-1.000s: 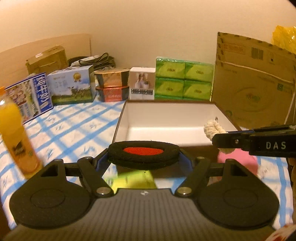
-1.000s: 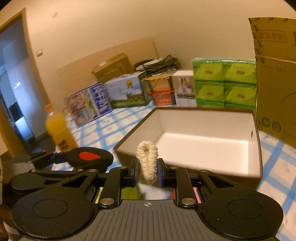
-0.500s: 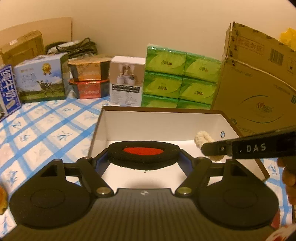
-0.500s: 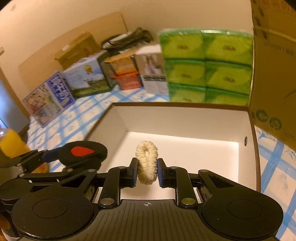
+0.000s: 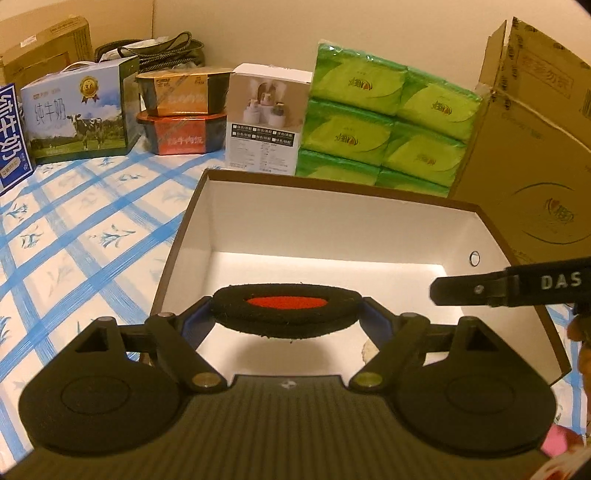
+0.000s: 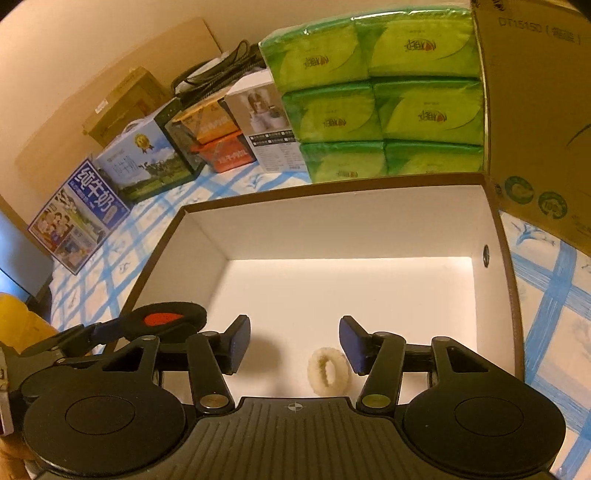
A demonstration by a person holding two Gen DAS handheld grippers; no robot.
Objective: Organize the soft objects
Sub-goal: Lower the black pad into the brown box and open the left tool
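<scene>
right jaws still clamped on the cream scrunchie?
No: the right gripper is open and the cream scrunchie lies on the floor of the box.

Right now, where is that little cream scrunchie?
In the right wrist view, the scrunchie lies on the white floor of the open box, near its front edge, below the open right gripper.

Warm-lit beige wall (image 5: 258, 33) behind a blue-checked tablecloth (image 5: 74, 236).
</scene>
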